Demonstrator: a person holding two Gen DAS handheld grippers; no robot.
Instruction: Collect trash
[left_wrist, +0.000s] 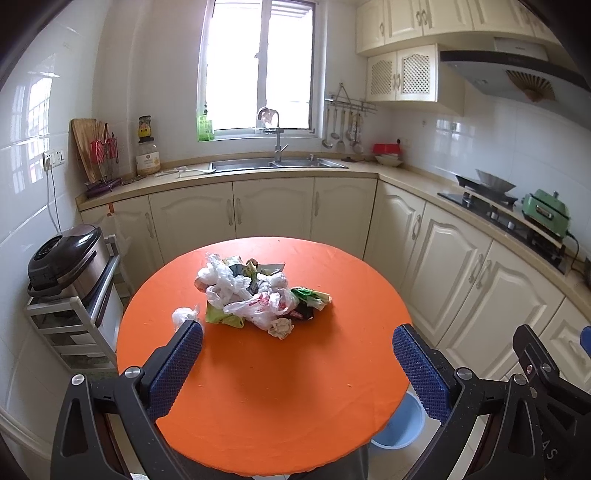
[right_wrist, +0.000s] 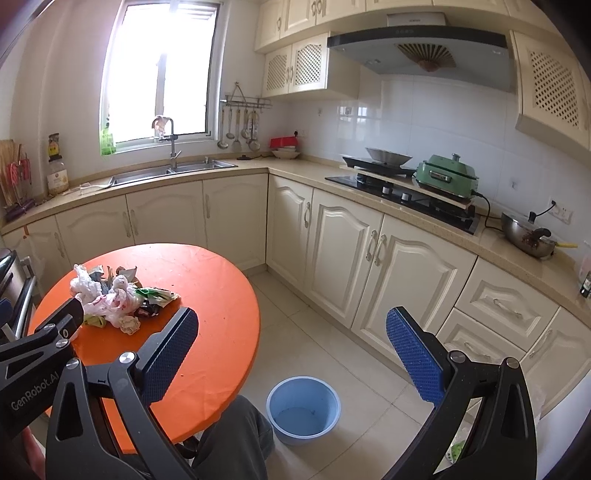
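Observation:
A pile of trash of crumpled plastic bags, wrappers and paper lies on the round orange table; it also shows in the right wrist view. A small plastic wad lies apart at its left. A crumpled paper ball sits at the pile's near edge. My left gripper is open and empty, above the table just short of the pile. My right gripper is open and empty, to the right of the table above the floor. A light blue bin stands on the floor by the table.
Cream cabinets and a countertop wrap the room, with a sink under the window and a stove at the right. A rice cooker sits on a metal rack left of the table. A person's knee is below the table.

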